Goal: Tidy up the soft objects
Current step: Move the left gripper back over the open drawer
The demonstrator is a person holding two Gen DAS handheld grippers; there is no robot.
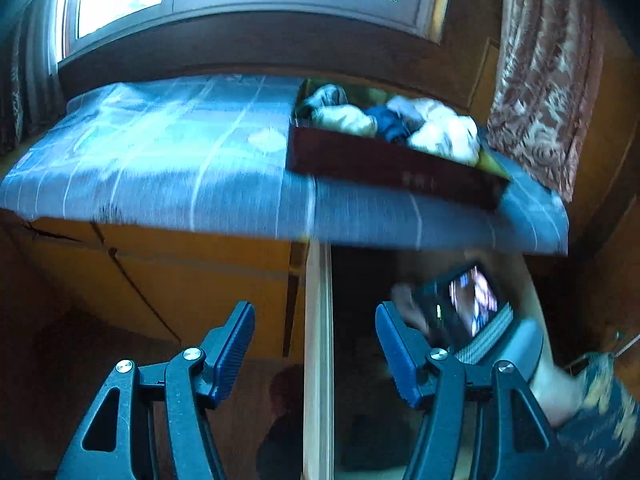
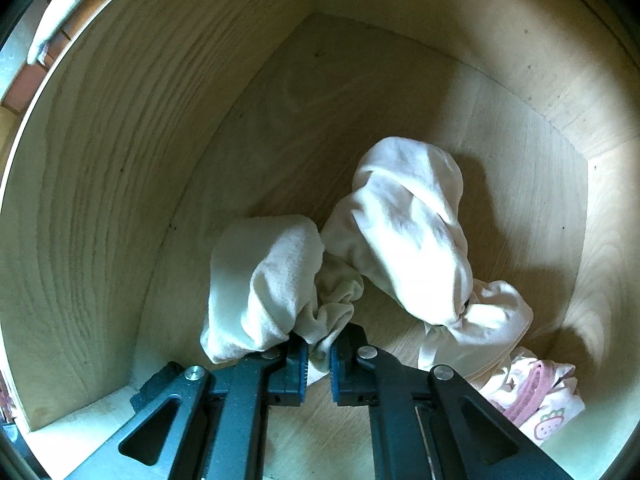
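Right wrist view: the right gripper (image 2: 318,364) pinches a white sock (image 2: 264,280) inside a pale wooden drawer (image 2: 120,160), another white garment (image 2: 412,232) at 1 o'clock. Left gripper (image 1: 316,344) hangs wide open, empty (blurred); at 12 o'clock, a dark tray (image 1: 384,172) of clothes (image 1: 400,124) sits on a blue checked cloth (image 1: 160,152). No writing is legible.

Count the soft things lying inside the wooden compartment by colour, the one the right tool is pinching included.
White or cream: 2, the sock pinched in the right tool and the crumpled garment beside it.
Pink patterned: 1, the small garment in the near right corner.
Total: 3
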